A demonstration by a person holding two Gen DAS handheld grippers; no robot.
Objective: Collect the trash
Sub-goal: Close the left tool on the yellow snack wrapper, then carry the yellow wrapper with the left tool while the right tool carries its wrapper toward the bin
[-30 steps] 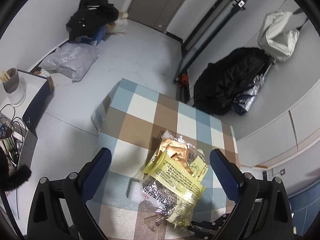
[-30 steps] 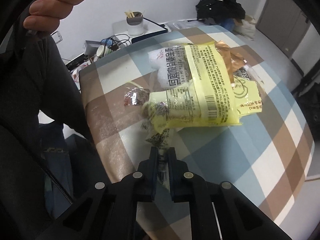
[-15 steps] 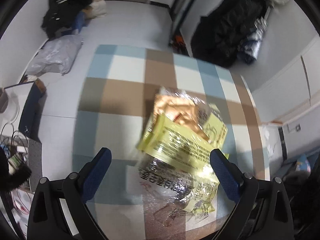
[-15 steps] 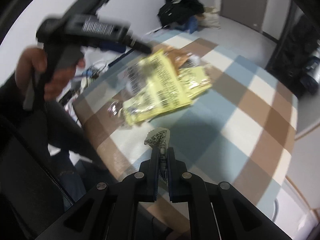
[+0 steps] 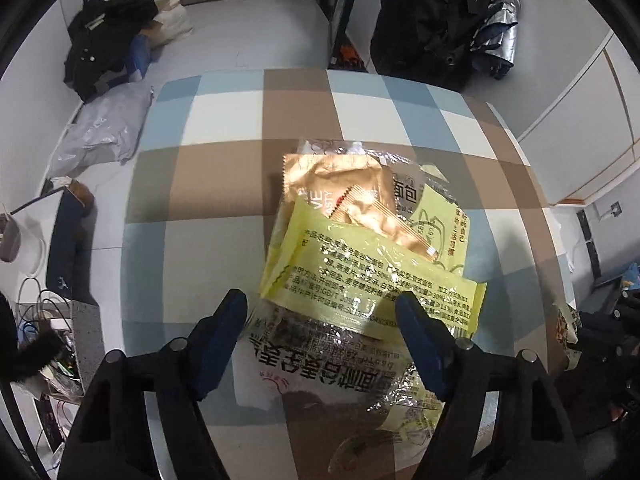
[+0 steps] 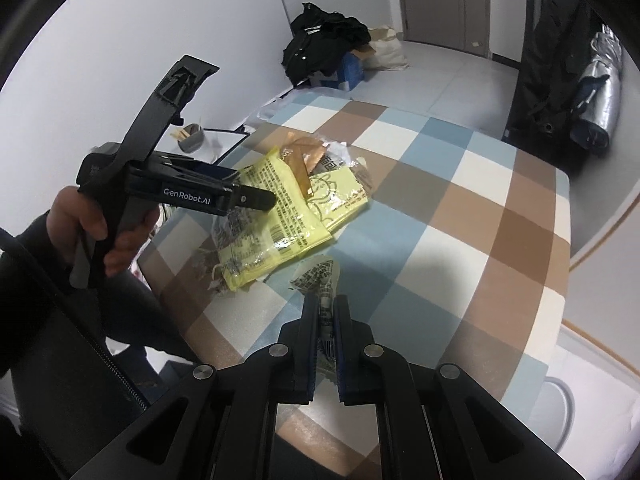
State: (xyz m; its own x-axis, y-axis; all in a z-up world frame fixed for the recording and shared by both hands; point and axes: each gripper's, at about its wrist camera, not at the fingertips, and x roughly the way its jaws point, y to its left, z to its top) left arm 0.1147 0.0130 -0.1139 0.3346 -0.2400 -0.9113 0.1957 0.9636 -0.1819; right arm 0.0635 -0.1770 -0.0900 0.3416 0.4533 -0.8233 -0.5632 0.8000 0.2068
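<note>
A pile of wrappers lies on the checked table (image 5: 224, 160): a yellow wrapper (image 5: 372, 276), a gold one (image 5: 344, 188) tucked behind it, and a clear printed one (image 5: 320, 352) nearest me. My left gripper (image 5: 320, 298) points down over the pile. Its jaws are closing, with the near edges of the yellow and clear wrappers between them; the pads do not visibly press. The right wrist view shows that left gripper (image 6: 248, 188), held in a hand, above the yellow wrapper (image 6: 288, 208). My right gripper (image 6: 325, 300) is shut on a small printed wrapper scrap (image 6: 318, 276), held above the table (image 6: 460, 220).
On the floor to the left are black clothes (image 5: 104, 40) and a grey plastic bag (image 5: 104, 128). Dark coats and a folded umbrella (image 5: 496, 36) hang at the back right. A side desk with a cup (image 5: 24, 236) and cables is at the left. A pale round container (image 6: 558, 404) stands beyond the table's right edge.
My left gripper has come down over the wrapper pile and its jaws have narrowed. My right gripper has lifted the small scrap and drawn it away from the pile.
</note>
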